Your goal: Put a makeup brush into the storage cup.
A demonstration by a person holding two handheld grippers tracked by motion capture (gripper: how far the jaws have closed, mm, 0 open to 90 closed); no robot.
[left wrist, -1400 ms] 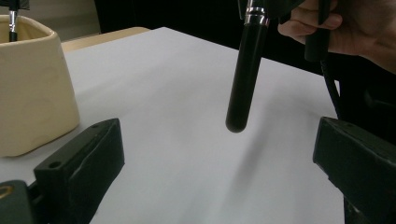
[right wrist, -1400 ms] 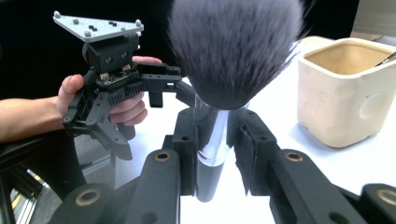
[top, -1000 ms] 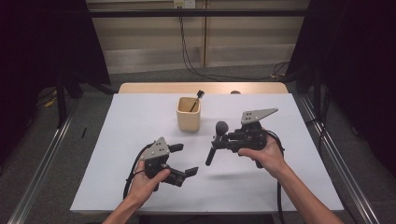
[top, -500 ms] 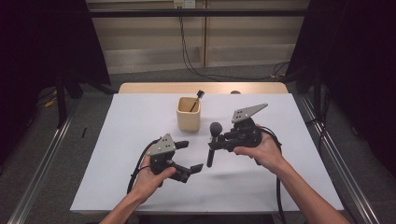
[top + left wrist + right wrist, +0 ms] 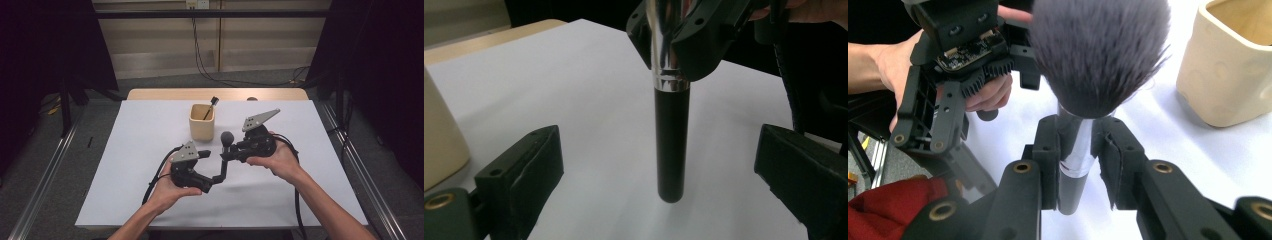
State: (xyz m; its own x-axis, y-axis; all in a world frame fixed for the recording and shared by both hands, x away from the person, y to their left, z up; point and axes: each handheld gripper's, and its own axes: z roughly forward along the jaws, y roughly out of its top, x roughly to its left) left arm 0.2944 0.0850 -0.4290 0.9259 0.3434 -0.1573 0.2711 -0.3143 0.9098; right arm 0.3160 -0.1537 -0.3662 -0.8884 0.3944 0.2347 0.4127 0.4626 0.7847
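Black-handled makeup brush [image 5: 224, 152] sits mid-table, right claw [image 5: 1075, 150] clenched on its silver ferrule. Left claw [image 5: 659, 170] gapes around the handle: centre it before squeezing, then drop it in the cream cup [image 5: 202, 122].

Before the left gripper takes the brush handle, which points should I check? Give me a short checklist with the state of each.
1. Right gripper shut on the makeup brush at its silver ferrule: ok.
2. Left gripper open wide: ok.
3. Black handle between the left jaws, not touched: ok.
4. Handle end free of the white table: cannot tell.
5. Beige cup apart from both grippers: ok.
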